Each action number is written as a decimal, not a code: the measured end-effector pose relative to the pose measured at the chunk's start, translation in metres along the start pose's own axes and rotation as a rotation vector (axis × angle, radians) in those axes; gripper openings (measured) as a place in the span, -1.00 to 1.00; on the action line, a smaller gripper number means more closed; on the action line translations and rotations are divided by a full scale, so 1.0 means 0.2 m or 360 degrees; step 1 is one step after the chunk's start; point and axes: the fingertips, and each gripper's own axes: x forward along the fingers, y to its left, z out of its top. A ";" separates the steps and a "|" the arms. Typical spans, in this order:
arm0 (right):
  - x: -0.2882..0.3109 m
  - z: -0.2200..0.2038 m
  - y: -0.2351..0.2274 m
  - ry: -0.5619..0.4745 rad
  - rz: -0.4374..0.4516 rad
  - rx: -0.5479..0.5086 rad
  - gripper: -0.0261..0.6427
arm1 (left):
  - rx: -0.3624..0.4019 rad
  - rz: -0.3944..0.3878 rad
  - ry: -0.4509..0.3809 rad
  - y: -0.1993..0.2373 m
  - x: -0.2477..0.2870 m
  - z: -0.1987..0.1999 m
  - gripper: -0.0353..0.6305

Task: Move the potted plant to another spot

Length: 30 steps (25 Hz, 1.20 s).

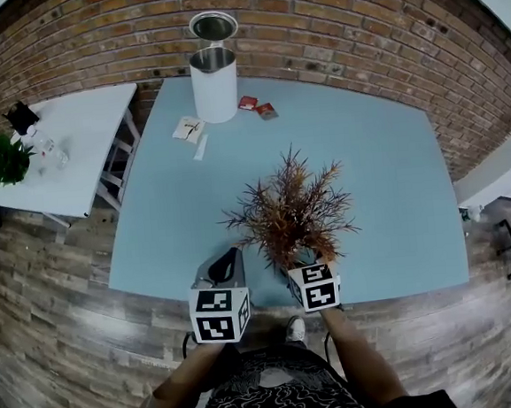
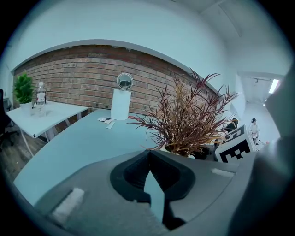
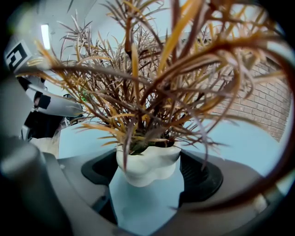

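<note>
Right gripper view: the right tongs (image 3: 148, 173) are spread wide, their pads closed against both sides of the white pot (image 3: 146, 161). In the head view, the potted plant (image 1: 292, 213) stands at the lower middle of the frame, by the table's (image 1: 368, 171) lower edge. The left tongs (image 2: 148, 161), just left of it, are pressed together and empty. Likely hazard: the smooth, lobed pot slipping or tilting in a single grip, so close to that edge.

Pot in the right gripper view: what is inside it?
Spiky red-brown leaves fill the white pot, which sits between the jaws of the right gripper. Something dark green shows at their base; any soil is covered by them.
</note>
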 end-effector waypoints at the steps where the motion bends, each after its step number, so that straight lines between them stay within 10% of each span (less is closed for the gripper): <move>1: 0.01 0.01 0.01 -0.0002 0.0000 -0.0006 0.33 | 0.0000 0.0001 -0.0002 0.01 -0.01 0.00 -0.89; 30: 0.14 0.11 0.34 -0.0022 -0.0058 0.0033 0.33 | 0.0078 -0.0122 -0.0025 0.26 -0.14 0.02 -0.89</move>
